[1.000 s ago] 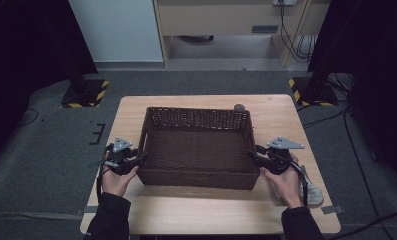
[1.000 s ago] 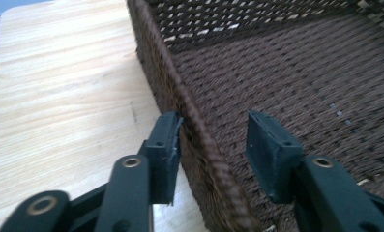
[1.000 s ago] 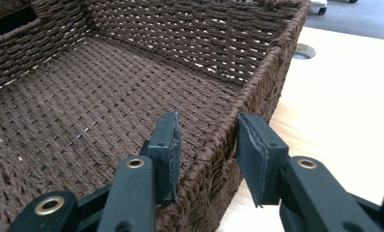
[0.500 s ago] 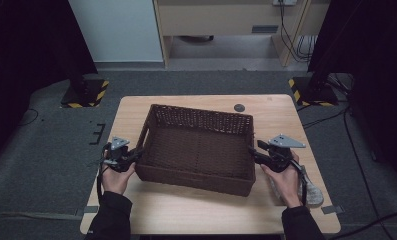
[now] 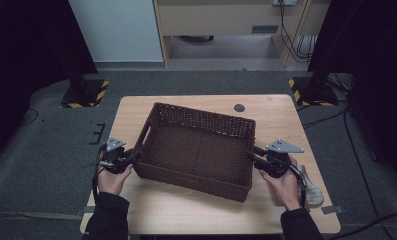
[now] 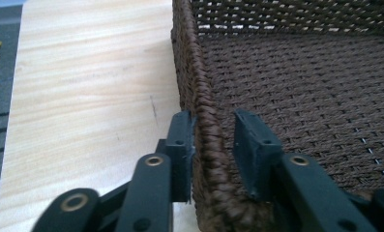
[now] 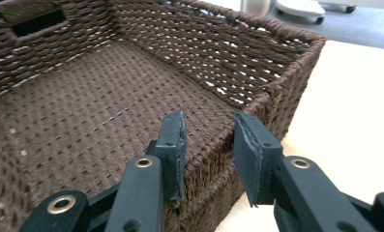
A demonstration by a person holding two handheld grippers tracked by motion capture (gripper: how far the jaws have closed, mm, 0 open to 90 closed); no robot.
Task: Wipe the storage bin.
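Observation:
A dark brown woven basket (image 5: 201,116) lies empty and skewed on the wooden table (image 5: 186,210). My left gripper (image 5: 135,156) is at its left end wall. In the left gripper view the jaws (image 6: 214,130) straddle the rim (image 6: 199,87): the outer pad touches it and the inner pad stands off, having just been opening. My right gripper (image 5: 251,154) is at the right end wall. Its jaws (image 7: 209,140) sit astride the rim (image 7: 286,63) near a corner, one pad inside and one outside. They have just been closing and show no clear squeeze.
A small black round disc (image 5: 239,107) lies on the table's far side. A pale object (image 5: 312,191) rests by the right hand near the table's right edge. The far end wall has a handle slot (image 7: 39,21). Striped stand feet (image 5: 86,95) sit on the floor.
The basket has turned clockwise on the table, its right end swinging nearer to the person. Both hands have stayed about where they were.

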